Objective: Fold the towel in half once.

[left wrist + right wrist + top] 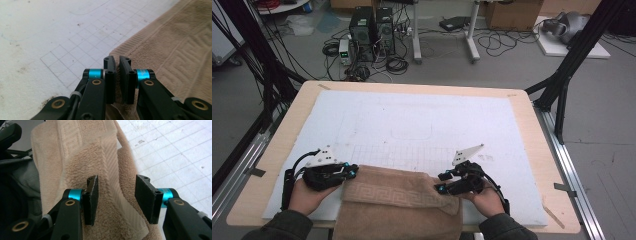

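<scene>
The worktop [522, 125] carries a white foam mat [412, 120] marked with a faint grid, and beyond it the floor holds computer towers and loose cables. The tan towel [399, 202] lies folded at the near edge of the mat, part of it draping over the worktop's front.

Expect the towel to handle as light, soft and limp: it will sag and unfold wherever you do not support it, and the terry pile gives the pads good friction. Take hold at the corners or along the folded hem, pinching all layers together.

Your left claw [117, 72] sits at the towel's left corner. Its jaws stand nearly together with a thin slot between them, and the towel edge lies just below and ahead of the tips; no cloth is visibly pinched between the pads.

Your right claw [120, 195] is released, its jaws spread apart. The towel's raised fold with the ribbed band runs directly between the two pads, touching neither one clearly.
</scene>
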Demonstrator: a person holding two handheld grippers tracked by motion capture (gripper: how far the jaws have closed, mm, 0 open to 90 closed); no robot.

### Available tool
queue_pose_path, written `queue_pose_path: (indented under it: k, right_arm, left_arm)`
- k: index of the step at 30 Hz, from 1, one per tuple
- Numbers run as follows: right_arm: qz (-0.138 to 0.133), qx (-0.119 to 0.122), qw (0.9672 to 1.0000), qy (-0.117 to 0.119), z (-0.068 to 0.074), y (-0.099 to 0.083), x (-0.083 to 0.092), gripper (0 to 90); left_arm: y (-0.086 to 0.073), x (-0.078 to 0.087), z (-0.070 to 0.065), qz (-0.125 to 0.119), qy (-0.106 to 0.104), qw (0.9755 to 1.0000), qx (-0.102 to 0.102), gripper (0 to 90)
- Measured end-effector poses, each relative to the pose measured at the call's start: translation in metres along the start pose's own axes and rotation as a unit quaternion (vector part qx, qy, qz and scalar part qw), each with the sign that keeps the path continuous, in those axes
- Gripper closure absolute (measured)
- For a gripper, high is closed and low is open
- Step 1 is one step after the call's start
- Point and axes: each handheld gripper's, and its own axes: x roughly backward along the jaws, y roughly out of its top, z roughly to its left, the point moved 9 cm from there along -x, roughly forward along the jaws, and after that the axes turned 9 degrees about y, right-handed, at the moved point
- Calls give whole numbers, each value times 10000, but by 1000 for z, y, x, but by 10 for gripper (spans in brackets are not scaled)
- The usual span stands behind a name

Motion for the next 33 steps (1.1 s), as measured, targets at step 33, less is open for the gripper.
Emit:
queue_pose_path:
  k: [33]
  right_arm:
    - [-209,468,9981,353,66,6,20,772]
  left_arm:
    - [-21,55,-53,-39,-529,9984,-219,824]
